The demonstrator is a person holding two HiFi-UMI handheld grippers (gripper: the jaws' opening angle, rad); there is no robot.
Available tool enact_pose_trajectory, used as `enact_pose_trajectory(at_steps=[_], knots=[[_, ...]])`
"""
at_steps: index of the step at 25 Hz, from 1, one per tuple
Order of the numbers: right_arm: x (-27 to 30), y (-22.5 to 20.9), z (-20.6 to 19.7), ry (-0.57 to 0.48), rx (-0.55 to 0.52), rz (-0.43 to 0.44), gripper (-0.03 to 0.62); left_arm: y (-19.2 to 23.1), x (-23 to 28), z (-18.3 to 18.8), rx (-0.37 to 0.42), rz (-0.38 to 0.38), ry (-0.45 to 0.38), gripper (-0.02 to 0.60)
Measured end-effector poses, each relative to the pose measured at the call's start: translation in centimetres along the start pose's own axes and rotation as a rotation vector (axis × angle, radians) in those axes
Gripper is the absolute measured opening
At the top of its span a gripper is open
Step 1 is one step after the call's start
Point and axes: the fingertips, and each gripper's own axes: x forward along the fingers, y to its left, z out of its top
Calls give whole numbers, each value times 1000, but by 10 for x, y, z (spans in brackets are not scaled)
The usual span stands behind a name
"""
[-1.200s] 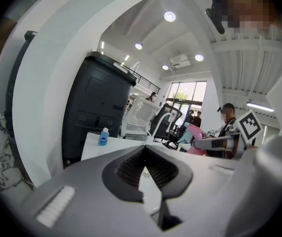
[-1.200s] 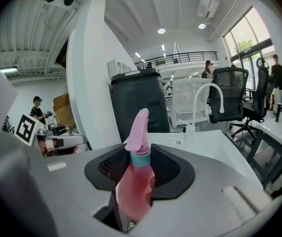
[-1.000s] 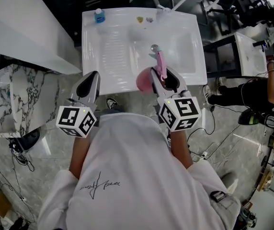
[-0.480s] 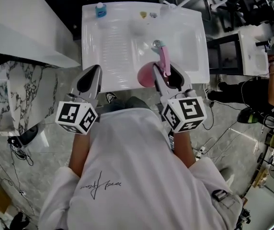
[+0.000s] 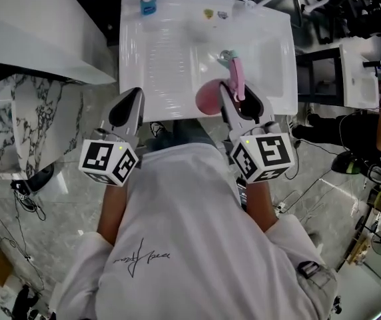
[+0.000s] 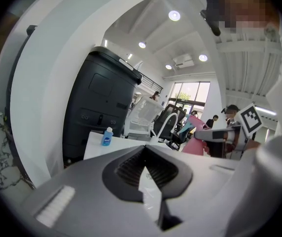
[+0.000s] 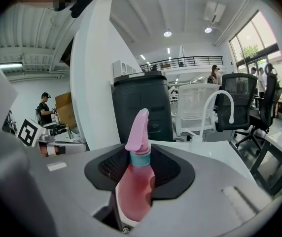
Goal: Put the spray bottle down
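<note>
Status: the put-down is not yet done.

- The left tongs [image 5: 132, 96] hang at 9 o'clock of the load, jaws together with nothing between them, just short of the front edge of the sink worktop [image 5: 167, 59].
- The right tongs [image 5: 234, 95] are clamped on the pink spray bottle [image 5: 208, 100], which is held off any surface, its trigger head pointing toward 12 o'clock.

Remaining, as judged: carry the bottle inward, stand it down, release.

Clearance:
- The bottle body sits over the worktop's front edge, with floor below, so a release here risks a drop.
- The ribbed drainer area at 11 o'clock is bare.
- A small blue bottle [image 5: 148, 5] stands well apart at the far left corner.
- The basin [image 5: 270, 52] lies at 1 o'clock.
</note>
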Motion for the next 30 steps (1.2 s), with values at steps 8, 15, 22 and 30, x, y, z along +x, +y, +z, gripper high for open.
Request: enact_pose_trajectory(at_steps=[8,15,22,30], knots=[[14,-3,14,-18,-25,28,129,8,5,12,-1,25,-19,51],[25,-9,25,-28,-34,50,129,11,13,18,-4,39,-21,51],[32,-21,29,-20,-41,61,129,10,19,19,-9,55,-21,51],[49,-27,32,5,-45,105,129,19,19,21,-23,98,-27,51]])
